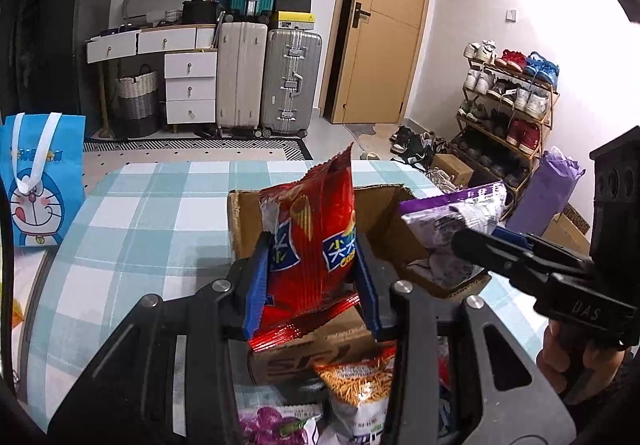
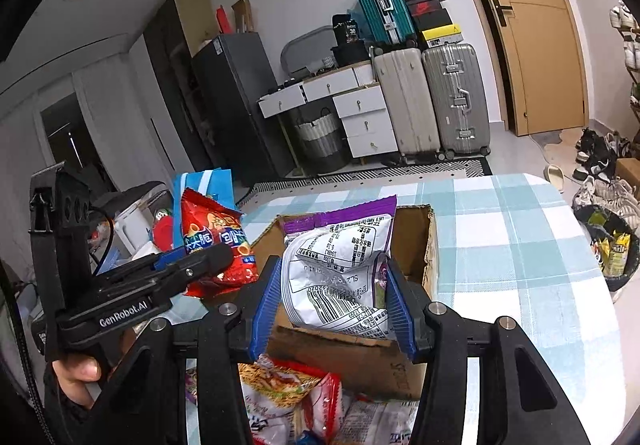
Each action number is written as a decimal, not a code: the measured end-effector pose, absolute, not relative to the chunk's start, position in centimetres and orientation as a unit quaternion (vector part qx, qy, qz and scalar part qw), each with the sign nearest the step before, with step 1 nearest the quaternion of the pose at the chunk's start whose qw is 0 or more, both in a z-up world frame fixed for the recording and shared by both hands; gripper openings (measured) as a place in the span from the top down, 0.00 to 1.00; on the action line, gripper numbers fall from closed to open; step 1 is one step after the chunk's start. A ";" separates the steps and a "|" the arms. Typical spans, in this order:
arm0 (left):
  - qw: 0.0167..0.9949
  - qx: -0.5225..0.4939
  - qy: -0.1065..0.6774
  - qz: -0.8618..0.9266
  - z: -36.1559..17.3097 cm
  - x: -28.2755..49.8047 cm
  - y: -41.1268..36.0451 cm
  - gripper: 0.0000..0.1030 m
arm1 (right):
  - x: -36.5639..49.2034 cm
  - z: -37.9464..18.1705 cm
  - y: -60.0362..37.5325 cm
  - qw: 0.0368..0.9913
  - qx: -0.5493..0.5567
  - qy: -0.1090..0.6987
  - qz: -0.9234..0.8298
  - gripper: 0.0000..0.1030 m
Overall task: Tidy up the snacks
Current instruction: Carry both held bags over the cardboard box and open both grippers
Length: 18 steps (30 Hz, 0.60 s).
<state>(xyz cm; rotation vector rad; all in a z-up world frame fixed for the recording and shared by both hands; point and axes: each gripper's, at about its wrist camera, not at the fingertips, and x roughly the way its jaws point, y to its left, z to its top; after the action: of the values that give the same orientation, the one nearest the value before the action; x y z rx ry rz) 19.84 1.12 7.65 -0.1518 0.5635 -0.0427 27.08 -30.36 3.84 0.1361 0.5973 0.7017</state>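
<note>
The cardboard box [image 1: 384, 221] stands open on the checked tablecloth [image 1: 152, 213], flaps up, and everything else can be placed from it. Above its near-left rim the left gripper [image 1: 316, 277] is clamped on a red snack bag [image 1: 312, 237], blue pads pressing the bag's lower half from both sides; the bag stands upright, its serrated top edge rising clear of the box walls and its crimped bottom seam hanging at the level of the box's near wall. Above the right half of the box the right gripper [image 2: 334, 301] is closed on a purple-and-white snack bag [image 2: 340, 265], printed back and barcode facing the camera, its purple top strip level with the far rim and its lower part within the box mouth. The two bags are near each other, side by side over the opening, not touching.

On the near side of the box, low against its front wall, lies a heap of loose packets: a noodle-stick snack packet [image 1: 360, 385] and a purple-printed packet [image 1: 276, 423] among them.

Beyond the far rim the cloth runs bare to the table's edge. Left of the box the cloth is open as far as a blue cartoon gift bag [image 1: 40, 181] standing at the table's left edge. Right of the box a strip of bare cloth leads to the rounded table edge, with a shoe rack [image 1: 508, 105] past it on the floor.
</note>
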 end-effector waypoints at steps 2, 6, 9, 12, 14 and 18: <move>0.957 -0.073 0.281 -0.023 7.2 20.5 0.9 0.65 | 27.7 3.4 -30.1 0.891 0.066 0.294 0.339 0.52; 0.954 -0.066 0.290 -0.024 6.2 21.5 0.5 0.65 | 28.1 2.9 -29.7 0.886 0.071 0.300 0.346 0.52; 0.954 -0.063 0.294 -0.025 5.6 21.7 0.4 0.65 | 28.4 2.6 -29.1 0.886 0.064 0.305 0.345 0.52; 0.952 -0.062 0.300 -0.025 5.1 22.2 0.3 0.65 | 28.6 2.2 -28.8 0.888 0.055 0.305 0.340 0.52; 0.950 -0.060 0.304 -0.027 4.7 22.6 0.3 0.65 | 28.7 2.0 -28.7 0.887 0.055 0.311 0.338 0.52; 0.948 -0.052 0.314 -0.027 3.9 23.2 0.0 0.65 | 29.3 1.4 -28.8 0.887 0.057 0.319 0.330 0.51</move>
<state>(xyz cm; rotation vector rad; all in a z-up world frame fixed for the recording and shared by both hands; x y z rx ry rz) 23.15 0.03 3.91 -0.1066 0.6383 -0.0542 29.31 -28.80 1.44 0.1191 0.6624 0.6869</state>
